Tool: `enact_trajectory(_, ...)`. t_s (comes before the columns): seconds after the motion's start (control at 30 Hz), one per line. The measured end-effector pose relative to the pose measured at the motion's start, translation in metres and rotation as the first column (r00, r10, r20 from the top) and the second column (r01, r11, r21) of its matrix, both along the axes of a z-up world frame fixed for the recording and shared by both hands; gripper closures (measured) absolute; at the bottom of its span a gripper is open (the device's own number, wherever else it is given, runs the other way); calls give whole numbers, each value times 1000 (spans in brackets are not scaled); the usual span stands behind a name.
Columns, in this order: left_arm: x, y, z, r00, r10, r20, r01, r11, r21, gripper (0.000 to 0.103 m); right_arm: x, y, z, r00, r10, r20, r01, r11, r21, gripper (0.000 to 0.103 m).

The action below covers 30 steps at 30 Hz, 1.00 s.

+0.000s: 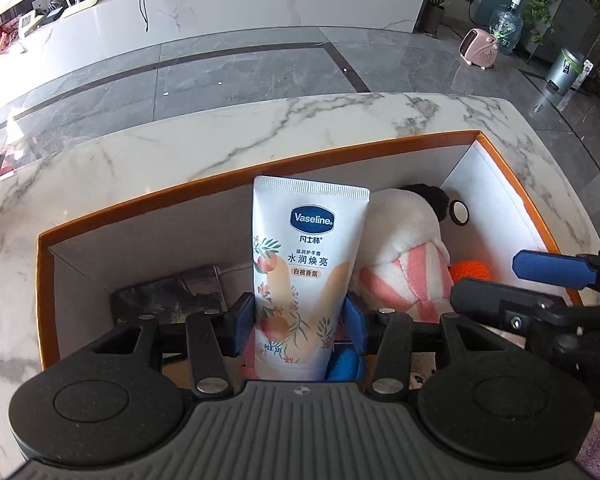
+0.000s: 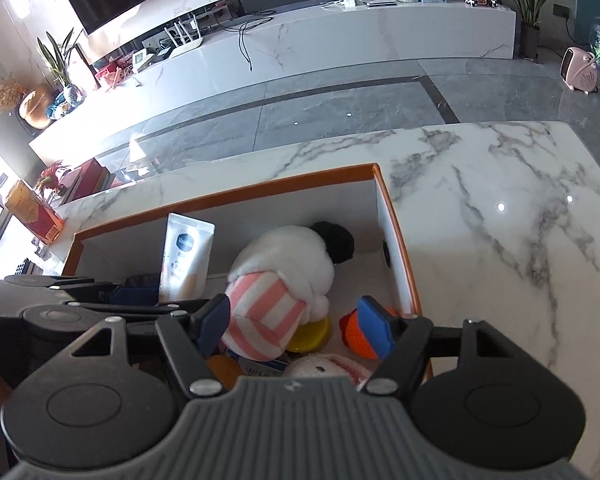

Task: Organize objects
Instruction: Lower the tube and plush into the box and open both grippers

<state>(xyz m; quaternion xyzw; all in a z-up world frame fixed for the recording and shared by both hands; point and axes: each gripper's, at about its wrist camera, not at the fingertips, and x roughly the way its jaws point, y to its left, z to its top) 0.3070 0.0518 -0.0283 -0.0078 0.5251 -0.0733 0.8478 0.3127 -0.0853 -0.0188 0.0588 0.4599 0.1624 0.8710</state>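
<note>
Orange-rimmed and white inside, the box (image 1: 260,166) sat on the marble bench (image 1: 100,168), already holding a plush toy (image 1: 400,240) in pink stripes. The left gripper (image 1: 300,320) had its jaws clamped on the lower part of a hand-cream tube (image 1: 308,256), held upright over the box interior, probably so it could be lowered to stand beside the toy. At 3 o'clock of that view the right gripper (image 1: 512,284) reached in from the side. Its own camera showed the right gripper (image 2: 296,320) with jaws parted and gripping nothing, straddling the plush toy (image 2: 284,276), likely having let it go. Only that view revealed a yellow dish (image 2: 312,336) and an orange knitted item (image 2: 360,338) near 6 o'clock; the tube's label (image 1: 312,220) read clearly only from the left.
</note>
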Motion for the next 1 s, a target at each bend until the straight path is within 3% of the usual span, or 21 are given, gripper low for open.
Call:
enact_trajectory(0.17, 8, 7, -1, 998, 59, -5, -59, 998, -17, 49, -4, 1, 0, 1000, 15, 6, -15, 1000, -16, 31)
enact_trajectory(0.37, 1, 9, 7, 985, 95, 145, -94, 995, -9, 49, -5, 0, -1, 999, 24, 25, -23, 999, -27, 31)
enact_trajectory(0.6, 8, 3, -8, 987, 98, 126, -103, 994, 34, 49, -8, 3, -4, 999, 47, 21, -46, 998, -37, 31)
enact_trajectory(0.83, 6, 6, -16, 994, 94, 57, -95, 995, 13, 48, -7, 5, -8, 998, 55, 10, -55, 997, -47, 31)
enact_trajectory(0.9, 3, 6, -15, 994, 90, 57, -91, 996, 16, 45, -8, 5, -7, 998, 56, 9, -55, 997, -49, 31)
enact_trajectory(1.0, -2, 7, -7, 993, 87, 79, -89, 996, 12, 32, -10, 4, -5, 998, 55, 10, -54, 997, -50, 31)
